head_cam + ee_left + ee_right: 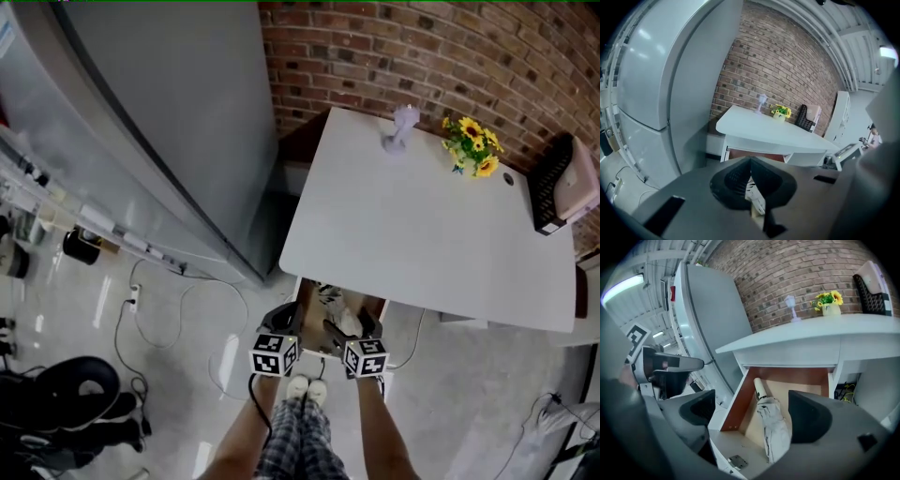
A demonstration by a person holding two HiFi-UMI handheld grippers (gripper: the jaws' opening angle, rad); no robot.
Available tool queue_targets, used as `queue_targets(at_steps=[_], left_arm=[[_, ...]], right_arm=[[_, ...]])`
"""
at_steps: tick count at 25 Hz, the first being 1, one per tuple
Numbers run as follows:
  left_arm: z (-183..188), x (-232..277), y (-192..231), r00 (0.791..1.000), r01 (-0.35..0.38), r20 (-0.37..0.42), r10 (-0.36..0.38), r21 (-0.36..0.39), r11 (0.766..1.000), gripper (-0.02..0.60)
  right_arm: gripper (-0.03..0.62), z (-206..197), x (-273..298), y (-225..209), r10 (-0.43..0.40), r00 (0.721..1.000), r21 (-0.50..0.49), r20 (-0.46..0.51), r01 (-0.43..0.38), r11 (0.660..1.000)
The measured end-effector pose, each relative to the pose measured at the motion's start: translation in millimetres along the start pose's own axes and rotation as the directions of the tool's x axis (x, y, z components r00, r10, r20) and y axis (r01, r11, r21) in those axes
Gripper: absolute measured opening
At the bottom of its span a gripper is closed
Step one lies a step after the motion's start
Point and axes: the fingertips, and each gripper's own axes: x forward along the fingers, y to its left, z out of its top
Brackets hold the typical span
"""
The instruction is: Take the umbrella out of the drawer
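White table (422,234) — yellow flowers (472,145), small lilac stand (401,128), open drawer (736,401) holding umbrella (774,423)

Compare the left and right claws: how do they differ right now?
Left claw has its jaws together; right claw has them wide apart. The left claw's view faces roughly level toward the white table; the right claw's view tips down into the open drawer, framing the folded umbrella between its jaws without touching it. Shared: both sit side by side at the drawer front.
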Motion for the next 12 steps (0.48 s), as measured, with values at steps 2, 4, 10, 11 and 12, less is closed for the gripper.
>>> queue_targets(at_steps=[2,4,10,11,12], left_arm=[[-6.9,9.4,4.0,1.000,0.005,-0.009,-0.005,0.000,1.000,0.026],[-13.5,17.1,9.1,1.000,0.007,-0.014,-0.007,0.003,1.000,0.026],[-38.9,39.1,22.5,1.000,-0.004,-0.030,0.004,-0.010,1.000,0.026],[-41.1,41.3,23.9,1.000,-0.006,-0.029,0.006,-0.011,1.000,0.026],[-42.5,43.4,24.9,1.000,-0.008,-0.027,0.007,-0.012,1.000,0.026]], right_arm=[[0.499,-15.0,18.1,-9.3,-0.011,0.999,-0.001,-0.046,0.011,1.000],[0.497,-26.8,33.3,-16.8,-0.026,0.997,0.007,-0.077,0.027,1.000],[0.488,-57.2,75.0,-38.8,-0.063,0.984,0.006,-0.164,0.065,0.998],[0.488,-62.1,82.4,-40.4,-0.060,0.982,0.001,-0.181,0.061,0.998],[0.486,-67.0,89.6,-42.0,-0.057,0.978,-0.003,-0.201,0.058,0.998]])
